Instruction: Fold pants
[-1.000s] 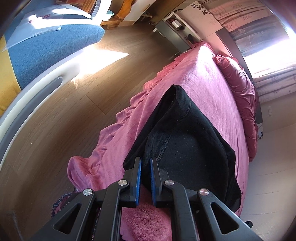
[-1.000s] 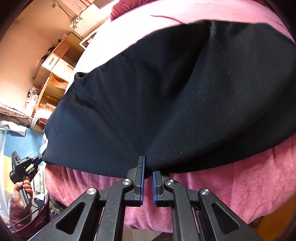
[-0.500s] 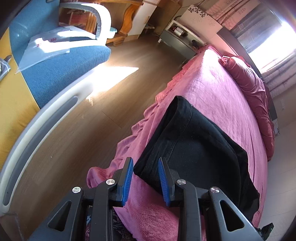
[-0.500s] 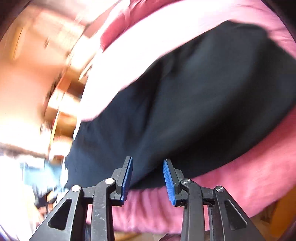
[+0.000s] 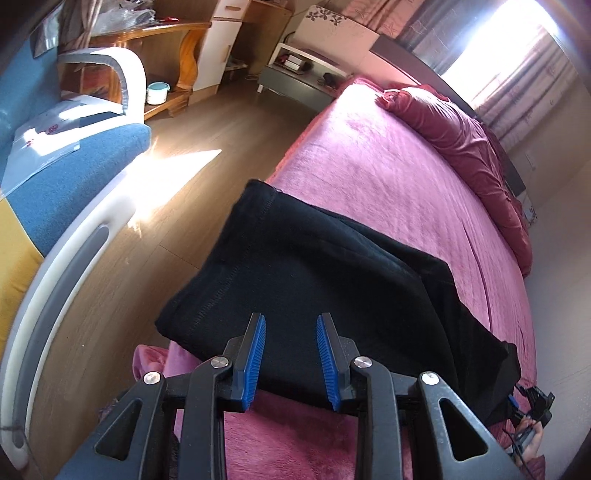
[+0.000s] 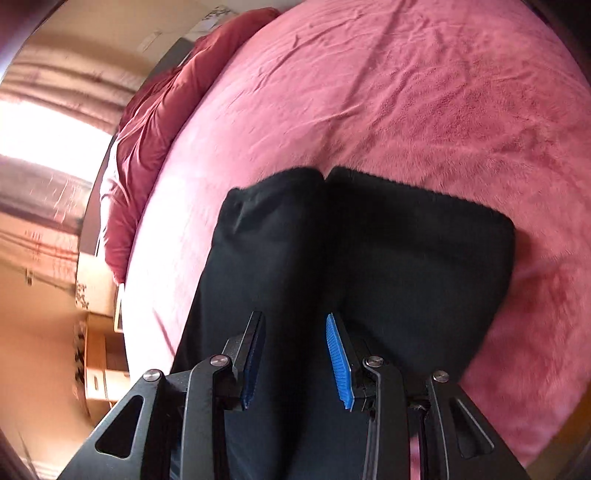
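The black pants (image 5: pixel 314 273) lay folded along the bed's (image 5: pixel 388 177) near edge, soft and limp; I judged a hem corner the best hold. The left gripper (image 5: pixel 290 356) and right gripper (image 6: pixel 295 358) had just been opening, releasing cloth clamped 1 second earlier, now gaping empty above it.

No readable text in either view. Red marks on white plastic sheet (image 5: pixel 48 144), left edge of left wrist frame, too small to read. Dark print on white box (image 6: pixel 83 295), left edge of right wrist frame, blurred, illegible. Flower pattern on white cabinet panel (image 5: pixel 332 26), upper centre, no lettering.
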The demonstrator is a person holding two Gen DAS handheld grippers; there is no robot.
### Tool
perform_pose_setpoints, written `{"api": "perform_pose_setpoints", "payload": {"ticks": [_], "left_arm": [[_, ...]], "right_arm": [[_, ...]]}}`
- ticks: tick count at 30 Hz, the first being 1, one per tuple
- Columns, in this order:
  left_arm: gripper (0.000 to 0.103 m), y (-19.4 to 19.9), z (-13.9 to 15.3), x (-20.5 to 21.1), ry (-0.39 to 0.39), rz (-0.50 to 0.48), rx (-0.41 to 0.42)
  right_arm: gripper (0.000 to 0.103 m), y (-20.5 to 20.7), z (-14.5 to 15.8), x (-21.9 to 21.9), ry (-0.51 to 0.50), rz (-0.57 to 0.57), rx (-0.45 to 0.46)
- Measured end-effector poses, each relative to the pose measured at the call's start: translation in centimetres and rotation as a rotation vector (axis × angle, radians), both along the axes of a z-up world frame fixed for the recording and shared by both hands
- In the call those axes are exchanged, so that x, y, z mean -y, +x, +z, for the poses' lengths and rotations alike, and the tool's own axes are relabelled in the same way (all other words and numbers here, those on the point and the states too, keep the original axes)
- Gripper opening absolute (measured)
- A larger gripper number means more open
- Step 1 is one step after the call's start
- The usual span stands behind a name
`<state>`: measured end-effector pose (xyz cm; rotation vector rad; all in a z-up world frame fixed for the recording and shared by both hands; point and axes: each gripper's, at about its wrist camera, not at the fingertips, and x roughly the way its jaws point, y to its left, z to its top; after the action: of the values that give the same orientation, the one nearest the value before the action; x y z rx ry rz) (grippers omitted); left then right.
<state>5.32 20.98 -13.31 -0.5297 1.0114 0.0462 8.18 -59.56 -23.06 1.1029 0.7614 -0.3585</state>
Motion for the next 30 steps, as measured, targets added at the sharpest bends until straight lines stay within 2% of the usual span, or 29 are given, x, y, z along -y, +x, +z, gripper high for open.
{"api": "perform_pose_setpoints", "payload": {"ticks": [3,5,7,13,17,19,21,22,27,30], "left_arm": [[0.029,0.4,-0.4,2.2,0.001,-0.056,-0.012],[0.029,0.6,-0.5,3.8,-0.005,-0.105,-0.013],[0.029,0.8,-0.5,5.3,0.0,-0.153,-0.017],[0.029,1.8,-0.8,8.4,-0.014,-0.256,-0.014],[0.029,2.0,-0.9,9.6,-0.034,-0.293,-0.01],[0.029,2.1,-1.1,10.0,-0.036,-0.307,-0.011],[0.029,2.2,-1.3,10.4,-0.04,-0.32,-0.016],[0.029,2.1,-1.3,10.4,-0.038,-0.322,-0.018],[0.029,1.9,-1.4,10.2,-0.03,-0.323,-0.026],[0.029,1.8,-1.6,10.1,-0.021,-0.316,-0.034]], "right_arm": [[0.035,1.5,-0.6,0.9,0.004,-0.017,-0.017],[0.014,2.2,-0.4,1.1,-0.011,-0.004,-0.027],[0.009,2.5,0.7,1.4,-0.076,0.028,-0.043],[0.007,1.6,7.8,-0.6,-0.29,0.147,-0.037],[0.007,-0.7,10.5,-0.5,-0.343,0.162,-0.07],[0.008,-1.4,9.8,-0.2,-0.332,0.173,-0.125],[0.016,-2.5,8.2,0.5,-0.286,0.155,-0.168],[0.019,-3.3,7.3,0.9,-0.251,0.134,-0.161],[0.02,-8.1,4.4,3.5,-0.12,-0.015,-0.067],[0.022,-9.5,2.8,4.1,-0.083,-0.057,-0.066]]}}
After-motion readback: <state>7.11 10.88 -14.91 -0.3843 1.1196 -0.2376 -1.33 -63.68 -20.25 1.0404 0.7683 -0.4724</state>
